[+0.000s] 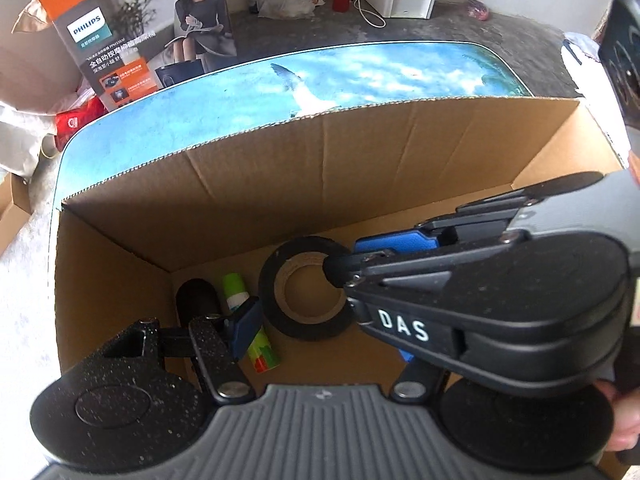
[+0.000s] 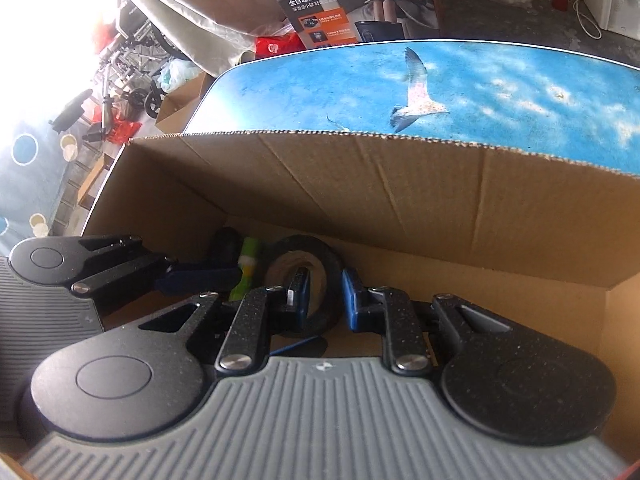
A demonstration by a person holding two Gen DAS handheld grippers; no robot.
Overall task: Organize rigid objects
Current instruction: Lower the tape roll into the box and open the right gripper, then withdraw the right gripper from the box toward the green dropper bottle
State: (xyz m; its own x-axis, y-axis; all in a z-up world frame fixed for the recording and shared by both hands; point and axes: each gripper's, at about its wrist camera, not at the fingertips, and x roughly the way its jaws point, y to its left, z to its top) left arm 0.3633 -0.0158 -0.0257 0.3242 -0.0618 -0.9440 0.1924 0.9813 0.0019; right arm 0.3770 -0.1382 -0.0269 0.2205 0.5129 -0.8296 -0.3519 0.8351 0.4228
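Down in the cardboard box (image 1: pixel 360 168), the right gripper (image 2: pixel 325 294) pinches the tape roll (image 1: pixel 306 300)'s wall. The left gripper (image 1: pixel 320 322) hangs half-open and empty, its view partly blocked by the other, beside a green tube (image 1: pixel 250 320).

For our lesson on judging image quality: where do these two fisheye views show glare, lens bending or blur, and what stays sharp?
Right wrist view: daylight washes out the upper left corner; the brown cardboard box rim bows. Left wrist view: the blue sky-print tabletop edge curves strongly, the box interior is shadowed, yet the black tape roll and the green glue stick stay fairly sharp, while the corners darken.
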